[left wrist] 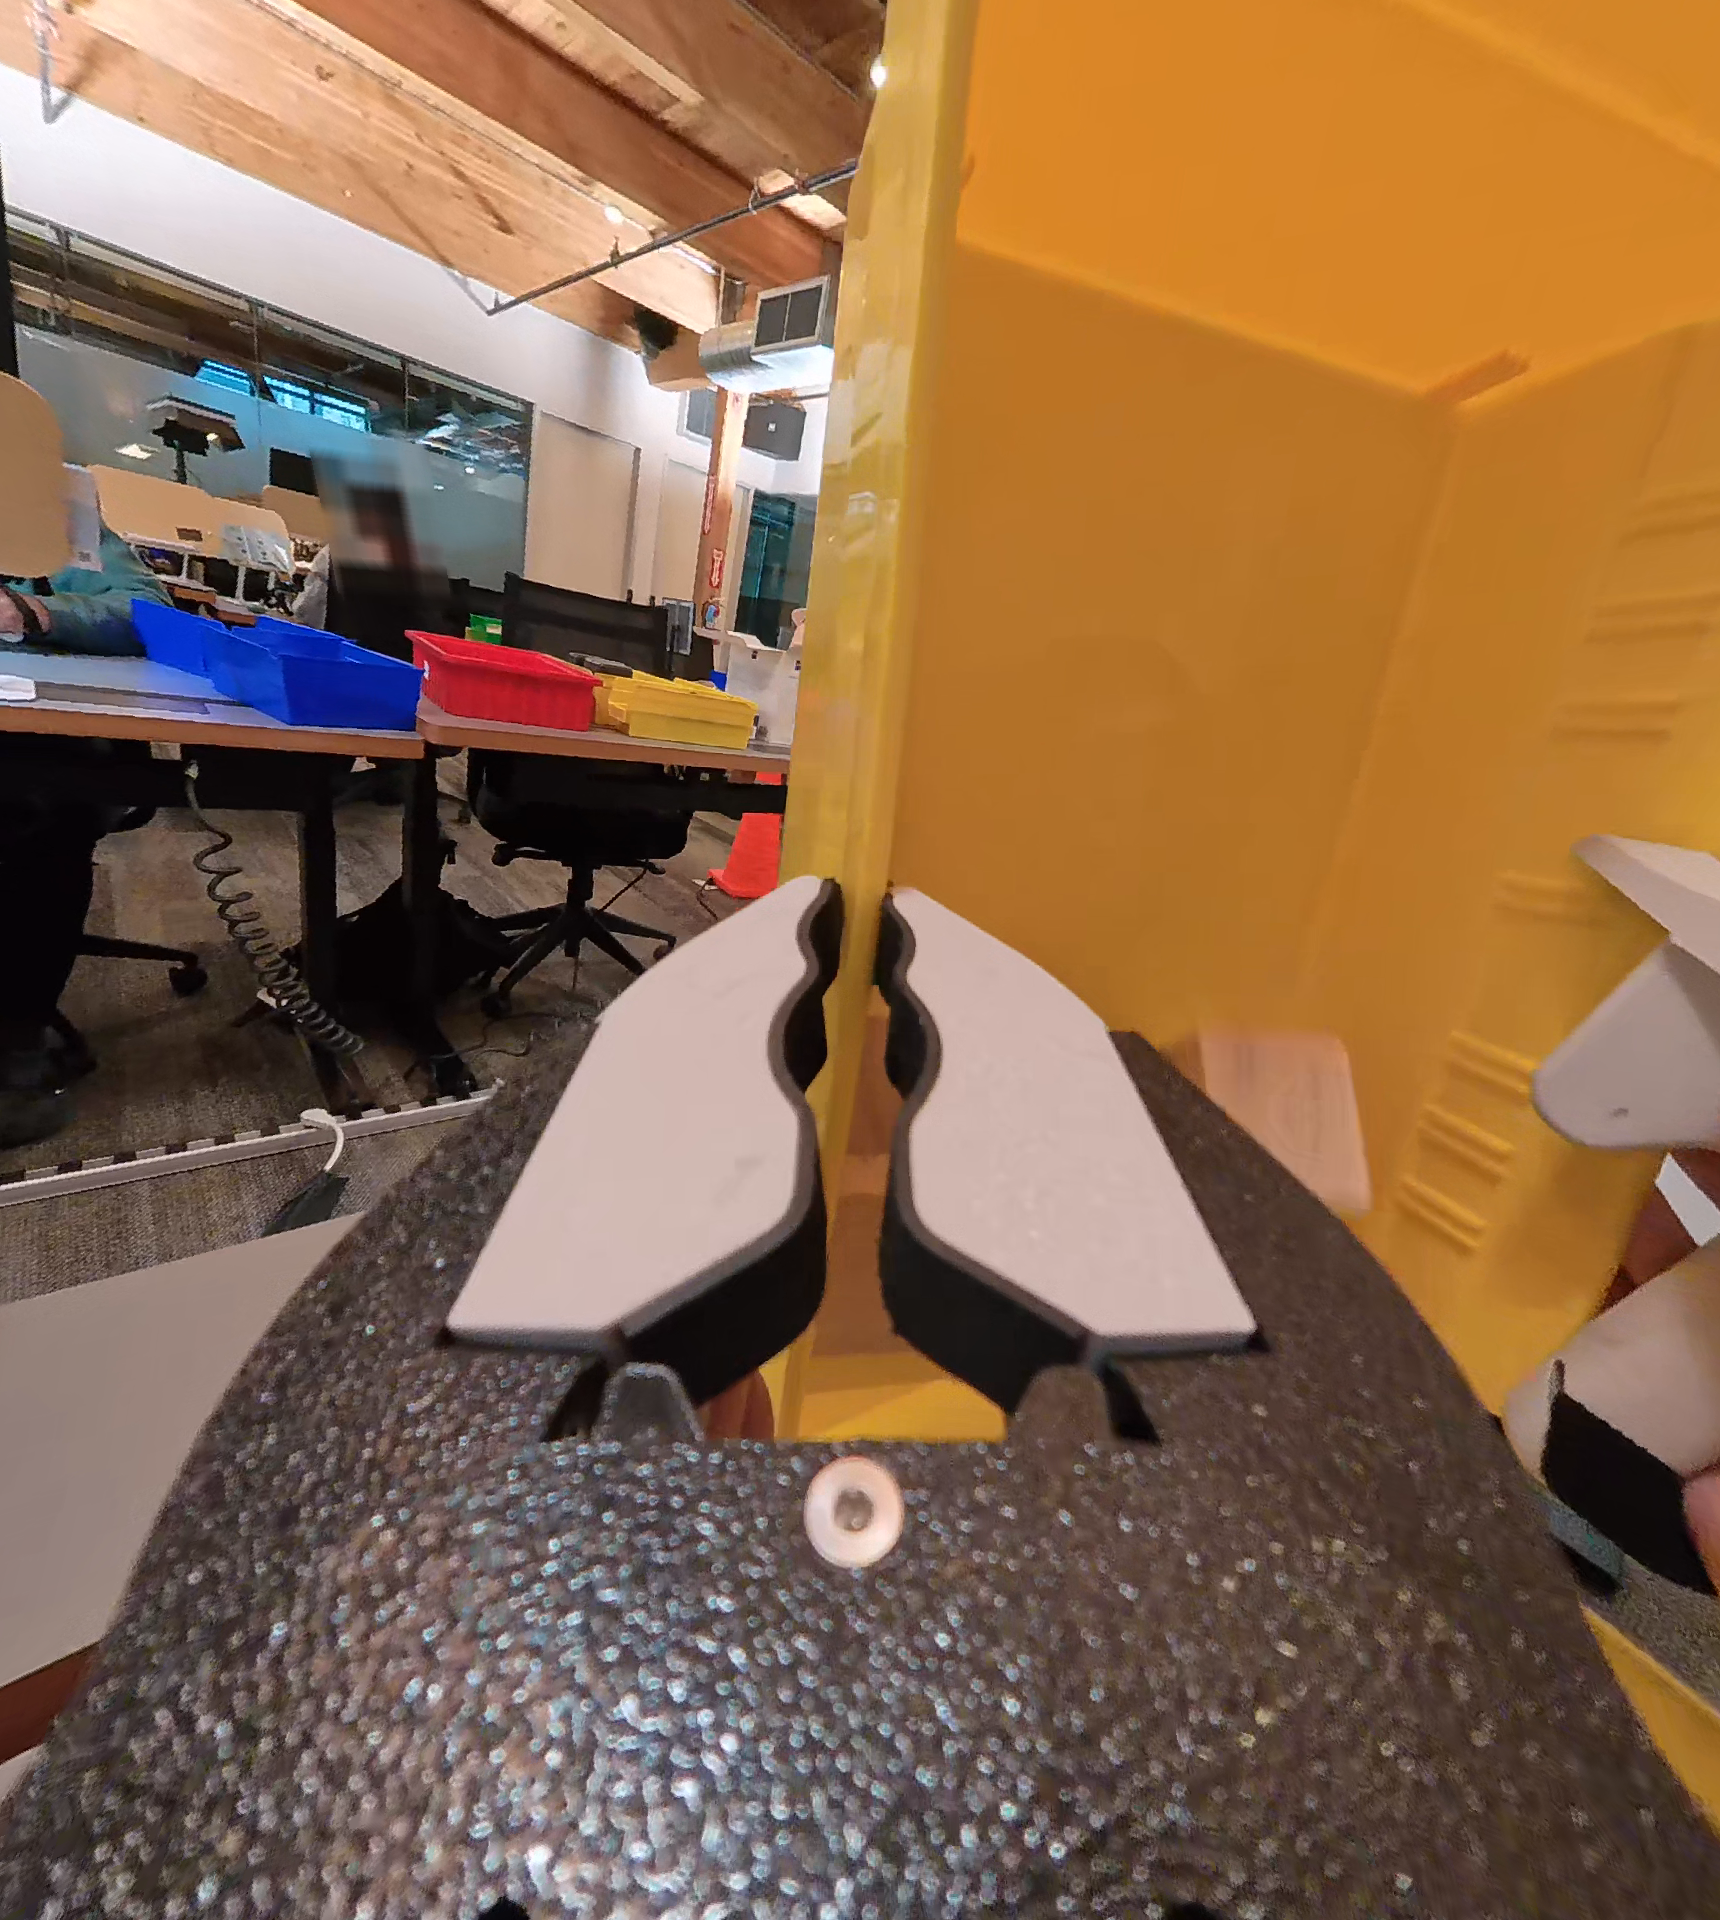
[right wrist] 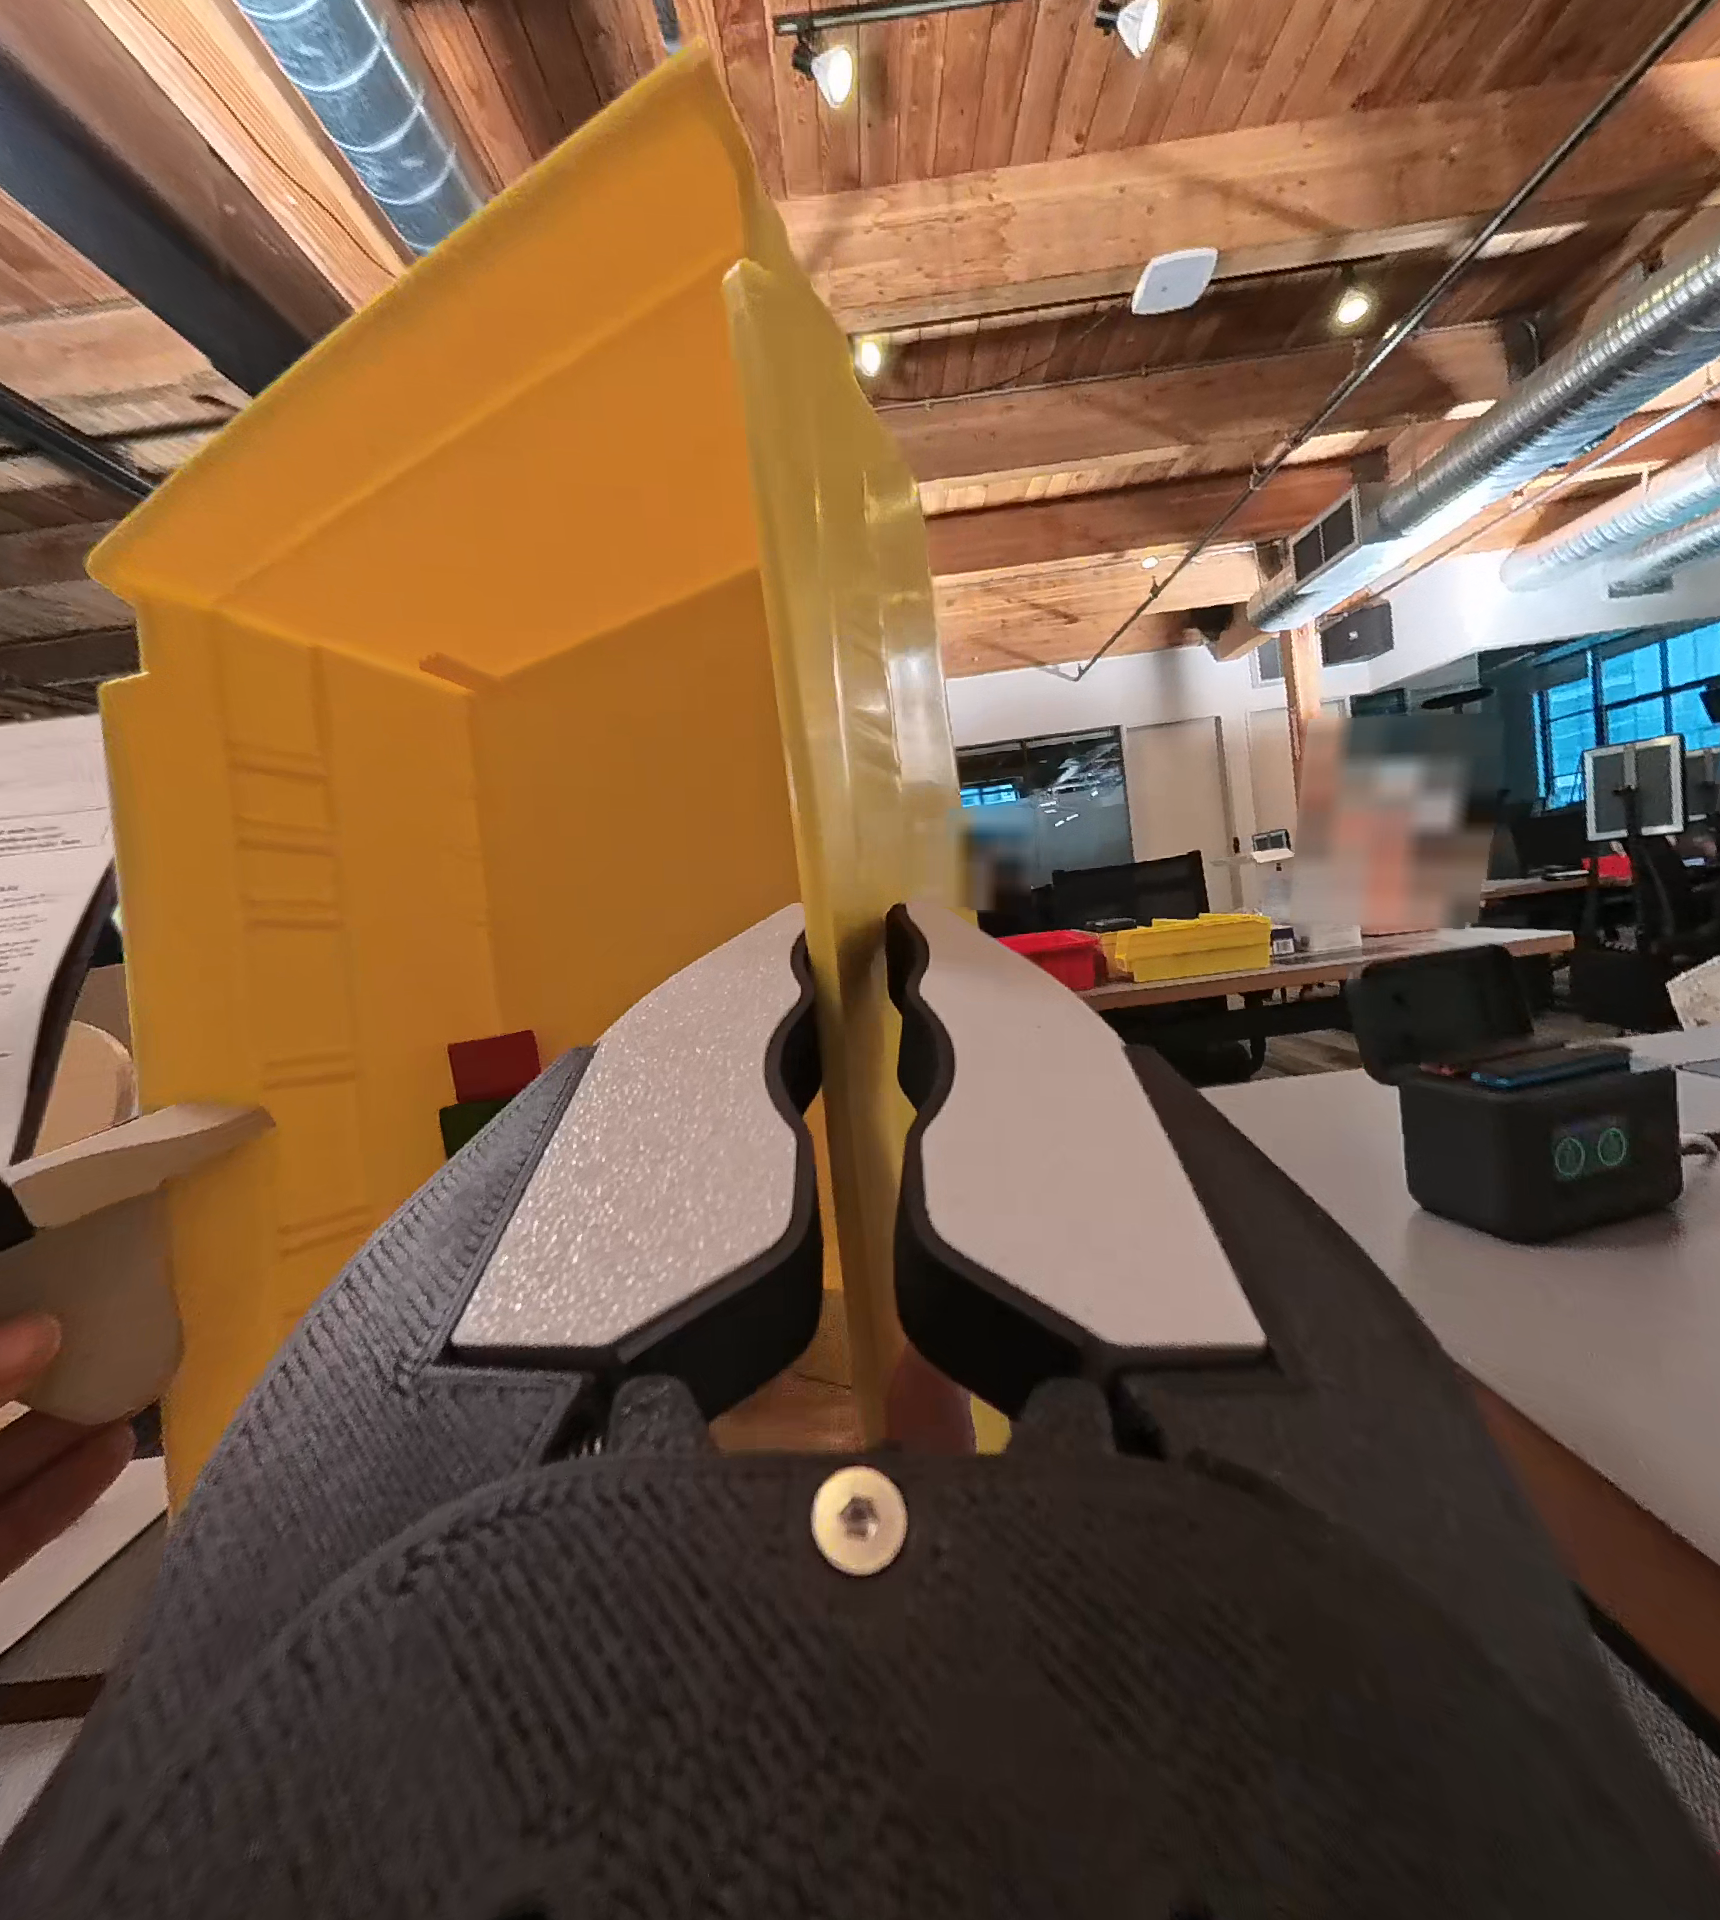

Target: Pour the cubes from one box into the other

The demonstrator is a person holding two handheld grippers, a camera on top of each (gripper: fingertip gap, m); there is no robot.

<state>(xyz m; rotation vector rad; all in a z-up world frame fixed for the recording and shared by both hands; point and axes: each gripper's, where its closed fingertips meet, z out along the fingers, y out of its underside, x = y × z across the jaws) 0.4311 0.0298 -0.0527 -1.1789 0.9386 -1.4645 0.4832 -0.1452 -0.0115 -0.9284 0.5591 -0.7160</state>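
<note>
yellow box (right wrist: pixel 440 831) held up in the air, tipped on end, open side facing the cameras. left gripper (left wrist: pixel 858 935) clamped on one side wall, right gripper (right wrist: pixel 851 945) clamped on the opposite wall. red cube (right wrist: pixel 492 1062) and dark green cube (right wrist: pixel 466 1122) low inside; pale wooden cube (left wrist: pixel 1282 1112) too. dark case (right wrist: pixel 1531 1132) on the table's (right wrist: pixel 1562 1351) far edge.

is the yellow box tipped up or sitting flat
Tipped up: the yellow box is held aloft by both grippers, its inside facing the cameras, with cubes at its lower end.

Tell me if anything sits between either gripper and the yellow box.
Nothing does. The left gripper and the right gripper each already clamp a wall of the yellow box, jaws shut on the plastic. The receiving box is out of view.
</note>
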